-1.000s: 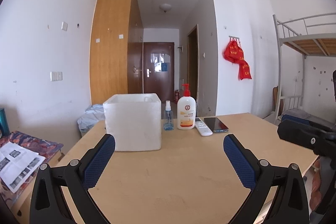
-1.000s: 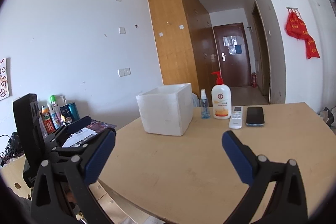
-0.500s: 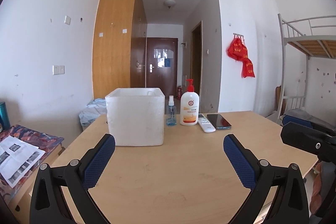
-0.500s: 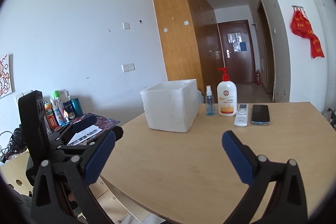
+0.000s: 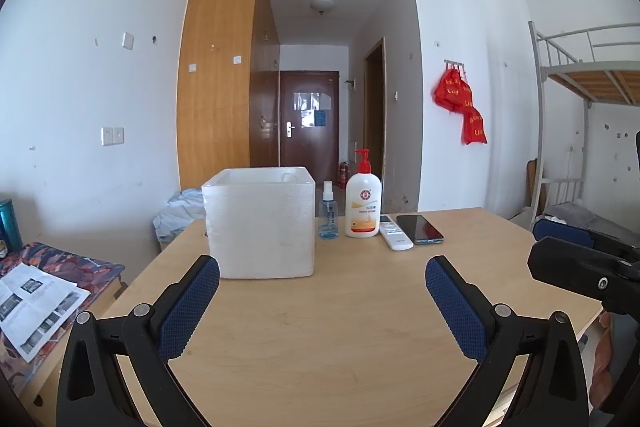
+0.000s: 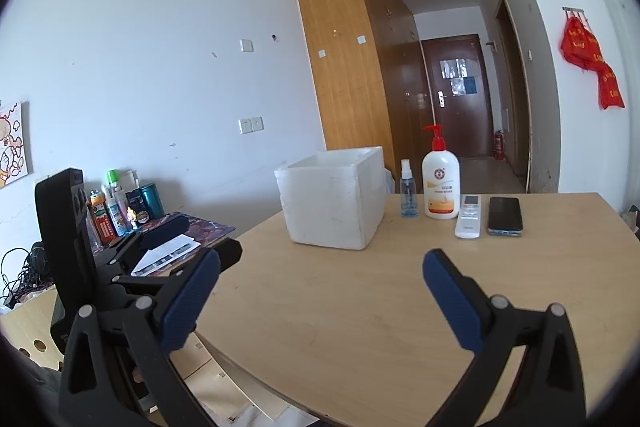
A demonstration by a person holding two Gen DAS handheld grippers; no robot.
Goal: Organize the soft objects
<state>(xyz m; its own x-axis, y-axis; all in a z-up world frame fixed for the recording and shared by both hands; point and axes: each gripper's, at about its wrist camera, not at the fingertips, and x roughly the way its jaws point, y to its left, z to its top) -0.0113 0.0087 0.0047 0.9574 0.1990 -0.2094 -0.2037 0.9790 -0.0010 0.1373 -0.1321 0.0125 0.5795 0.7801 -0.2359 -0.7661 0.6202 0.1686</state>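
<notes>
Both views have tilted up — the box (image 5: 259, 223) sits lower, ahead of the left gripper (image 5: 322, 289); the right gripper (image 6: 321, 285) and left gape wide, empty, nothing soft reached yet.

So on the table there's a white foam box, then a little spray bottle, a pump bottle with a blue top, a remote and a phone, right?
Nearly. The pump bottle has a red top, not blue; the left wrist view shows it. The white foam box, little spray bottle, remote and phone are as you say.

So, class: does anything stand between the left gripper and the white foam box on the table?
Nothing visible does. The left gripper is open above bare table, and the white foam box stands ahead of its left finger.
</notes>
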